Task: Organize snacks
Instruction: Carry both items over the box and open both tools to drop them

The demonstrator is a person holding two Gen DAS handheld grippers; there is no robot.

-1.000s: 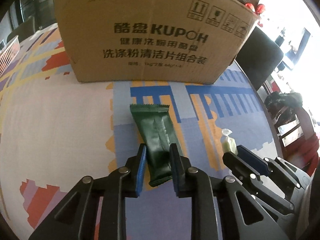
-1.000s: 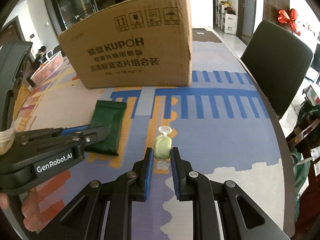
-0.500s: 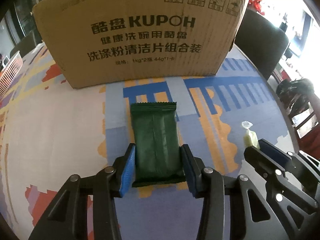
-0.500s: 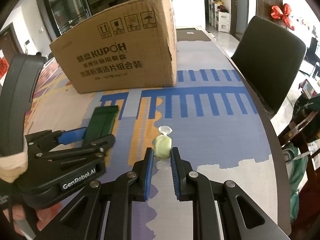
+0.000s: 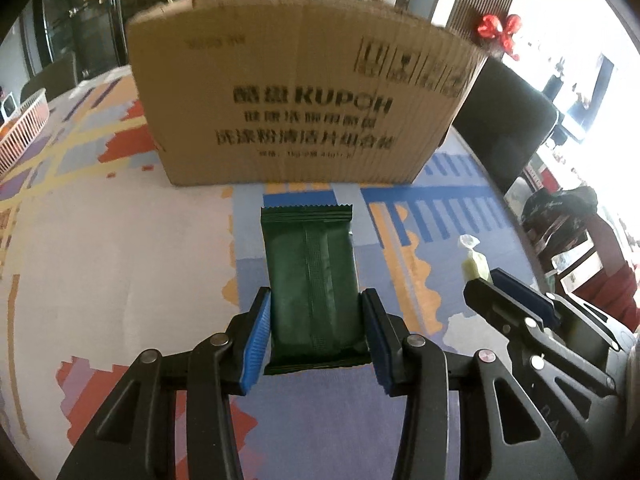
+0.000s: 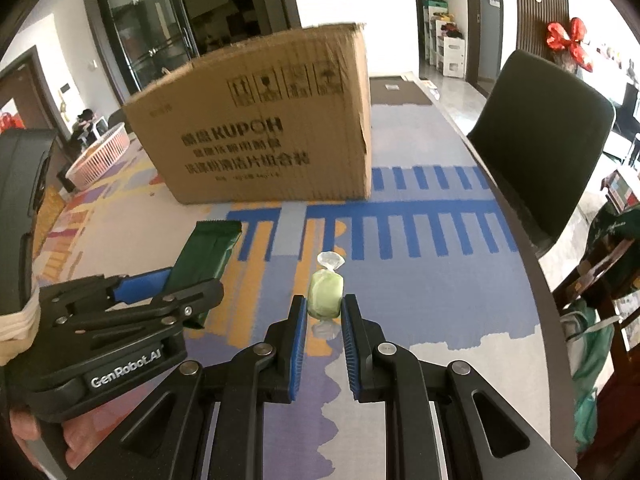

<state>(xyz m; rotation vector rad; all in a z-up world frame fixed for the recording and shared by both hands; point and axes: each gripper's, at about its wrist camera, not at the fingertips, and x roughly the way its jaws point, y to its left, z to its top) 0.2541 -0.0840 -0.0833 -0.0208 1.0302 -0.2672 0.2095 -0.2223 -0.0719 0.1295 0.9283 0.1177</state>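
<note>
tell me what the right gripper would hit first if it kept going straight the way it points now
The right gripper, shut on the green candy, points down at the patterned tablecloth. It would likely meet that first, short of the cardboard box, though depth is unclear.

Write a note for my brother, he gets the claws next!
Left claw: clamped on the green snack packet, which looks lifted off the table.
Right claw: shut on the pale green wrapped candy.
The big cardboard box stands behind both, on the patterned tablecloth.
Done: both snacks grabbed.
Left: probably carry them to the box and drop them in. Its inside is hidden from here.
</note>
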